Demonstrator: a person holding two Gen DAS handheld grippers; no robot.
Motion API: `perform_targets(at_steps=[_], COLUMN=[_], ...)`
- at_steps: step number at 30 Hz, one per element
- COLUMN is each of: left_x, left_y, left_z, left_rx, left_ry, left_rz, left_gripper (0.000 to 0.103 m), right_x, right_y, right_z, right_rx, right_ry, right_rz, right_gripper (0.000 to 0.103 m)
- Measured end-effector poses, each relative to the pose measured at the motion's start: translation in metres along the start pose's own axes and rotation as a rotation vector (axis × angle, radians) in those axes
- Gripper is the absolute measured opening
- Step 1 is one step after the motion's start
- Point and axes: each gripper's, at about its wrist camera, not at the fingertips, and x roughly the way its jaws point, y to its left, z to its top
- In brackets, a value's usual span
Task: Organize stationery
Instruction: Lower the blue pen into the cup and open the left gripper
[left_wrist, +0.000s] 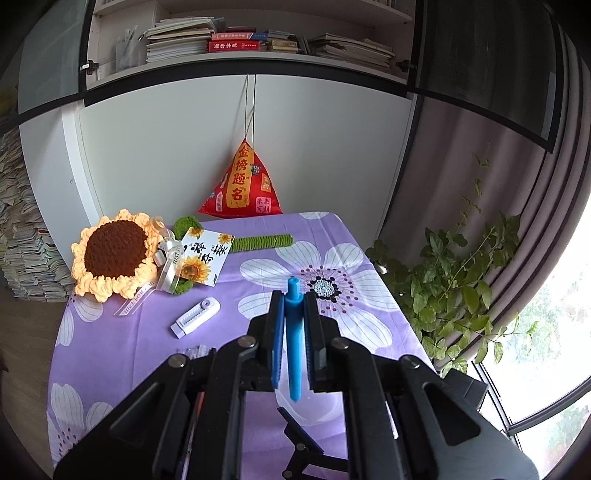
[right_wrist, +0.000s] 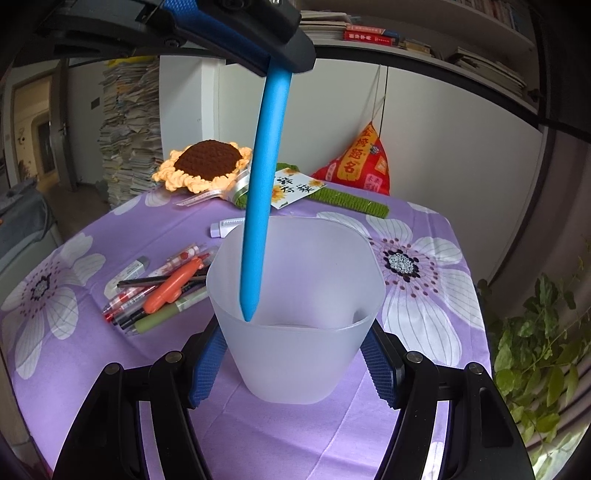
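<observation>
**Blue pen over the cup**

Left wrist: the left gripper (left_wrist: 293, 317) clamps a plain blue pen (left_wrist: 294, 347) (cap end forward) above the purple floral tablecloth (left_wrist: 147, 332).

Right wrist: the right gripper (right_wrist: 295, 365) squeezes a frosted plastic cup (right_wrist: 295, 332); the pen's tip hangs at its rim, loose pens (right_wrist: 162, 291) beside, bookshelves behind.

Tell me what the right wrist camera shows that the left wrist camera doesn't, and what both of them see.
Only the right wrist view shows the frosted cup gripped by the right gripper, with its opening under the pen's tip, and the pile of pens with an eraser beside the cup.

Only the left wrist view shows the left gripper from behind, shut on the blue pen.

Both show that blue pen, the crochet sunflower, the white correction tape, the red pouch and the purple floral cloth.
</observation>
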Motion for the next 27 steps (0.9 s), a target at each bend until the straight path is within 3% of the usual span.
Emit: perform_targets(at_steps=[15, 18, 20, 23, 27], left_x=[-0.002, -0.011, -0.019, -0.035, -0.043], left_y=[0.011, 0.014, 0.018, 0.03, 0.054], left_z=[-0.013, -0.012, -0.011, -0.008, -0.012], left_rx=[-0.025, -0.023, -0.029, -0.039, -0.073], left_ry=[0.046, 0.035, 0.013, -0.048, -0.05], left_rz=[-0.031, -0.033, -0.03, 0.016, 0.085], left_gripper=[0.009, 0.024, 0.046, 0.053, 0.058], right_x=[0.001, 0.001, 0.001, 0.002, 0.002], right_y=[-0.003, -0.003, -0.003, -0.003, -0.003], right_z=[-0.001, -0.001, -0.001, 0.0, 0.0], right_rx=[0.016, 0.015, 0.015, 0.017, 0.016], right_ry=[0.008, 0.009, 0.009, 0.014, 0.014], right_rz=[0.001, 0.001, 0.001, -0.001, -0.001], right_gripper=[0.07, 0.07, 0.07, 0.07, 0.07])
